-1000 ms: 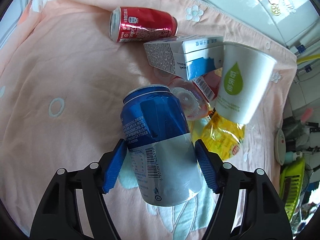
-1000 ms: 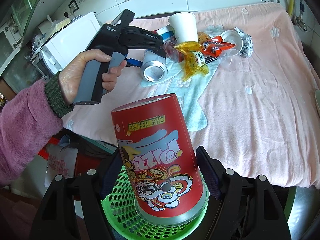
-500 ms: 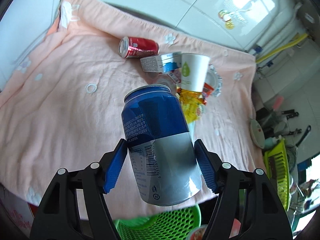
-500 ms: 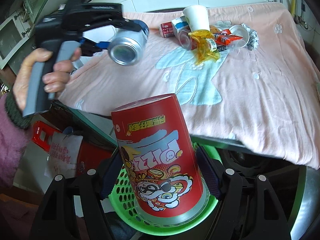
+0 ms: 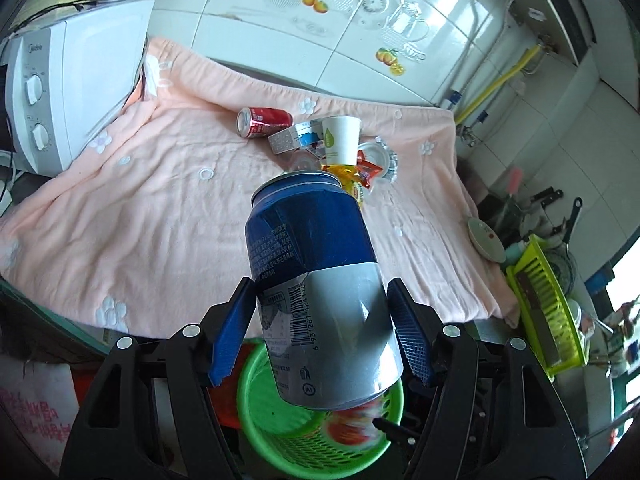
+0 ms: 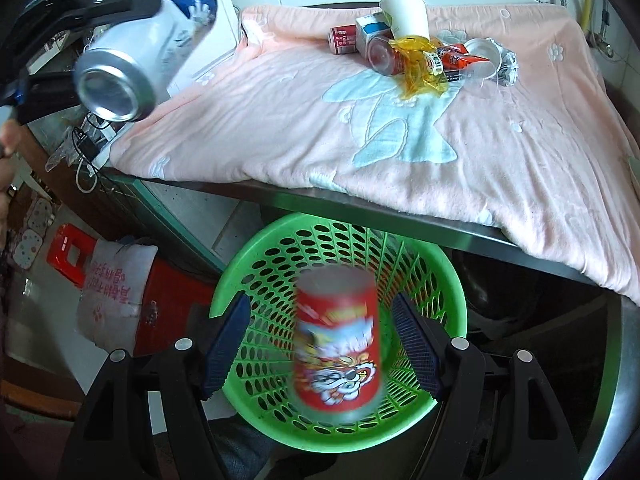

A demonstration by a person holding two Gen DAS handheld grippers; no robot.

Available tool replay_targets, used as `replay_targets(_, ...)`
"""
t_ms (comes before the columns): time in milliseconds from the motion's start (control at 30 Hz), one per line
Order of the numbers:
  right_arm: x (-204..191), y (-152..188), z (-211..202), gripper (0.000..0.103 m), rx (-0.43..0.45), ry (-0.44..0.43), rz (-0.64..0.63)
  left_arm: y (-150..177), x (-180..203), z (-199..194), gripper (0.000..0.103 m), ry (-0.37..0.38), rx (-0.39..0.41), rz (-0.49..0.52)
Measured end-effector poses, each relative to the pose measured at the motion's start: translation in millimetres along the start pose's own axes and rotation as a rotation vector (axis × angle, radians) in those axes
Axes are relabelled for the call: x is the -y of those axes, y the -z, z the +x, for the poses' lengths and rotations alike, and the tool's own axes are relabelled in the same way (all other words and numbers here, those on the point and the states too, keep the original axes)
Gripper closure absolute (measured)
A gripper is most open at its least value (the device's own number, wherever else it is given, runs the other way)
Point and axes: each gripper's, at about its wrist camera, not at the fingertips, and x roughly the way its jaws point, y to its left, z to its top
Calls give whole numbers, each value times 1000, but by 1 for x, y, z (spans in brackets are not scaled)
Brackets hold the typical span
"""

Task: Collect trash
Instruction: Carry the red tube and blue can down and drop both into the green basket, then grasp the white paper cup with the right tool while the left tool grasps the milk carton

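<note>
My left gripper (image 5: pixel 320 332) is shut on a dented blue and silver can (image 5: pixel 316 280) and holds it in the air above the green basket (image 5: pixel 260 412); the can also shows in the right wrist view (image 6: pixel 148 52). My right gripper (image 6: pixel 320 348) is open above the green basket (image 6: pixel 256 256). A red snack tube (image 6: pixel 338 340), blurred, is in the air between the fingers and the basket floor. A pile of trash lies on the pink cloth (image 6: pixel 400 120): a red can (image 5: pixel 262 120), a white carton (image 5: pixel 294 138), a paper cup (image 5: pixel 340 138), yellow wrapper (image 6: pixel 420 68).
A white microwave (image 5: pixel 60 92) stands at the table's left end. A yellow-green dish rack (image 5: pixel 548 308) and kitchen tools are to the right. A red stool (image 6: pixel 68 256) and a white bag (image 6: pixel 116 280) stand on the floor left of the basket.
My right gripper opened and the red tube dropped toward the basket. My left gripper carried the blue can back from the table to above the basket.
</note>
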Motion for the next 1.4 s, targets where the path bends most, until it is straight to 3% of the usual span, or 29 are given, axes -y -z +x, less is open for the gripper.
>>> replay_targets(300,-2,10,-18,25,24,41,-18,33,9,-9,40,19,-33,29)
replay_targets(333,-1,11,-21,23,32,49,-17,36,10,-7,47,21,-43,33)
replay_targets(500,9,15,-40,21,61,82,6,53,16,9,50,41,-104,41)
replay_targets(567,13,18,-47,21,72,98,16,61,19,17,57,54,-137,43)
replay_targets(900,28,25,-66,20,108,120,60,74,33,35,57,64,-191,60)
replay_targets(1167,31,14,-62,20,104,106,66,61,26,34,43,31,-178,54)
replay_targets(1400,38,-25,-56,17,109,89,52,31,10,31,27,-31,-120,46)
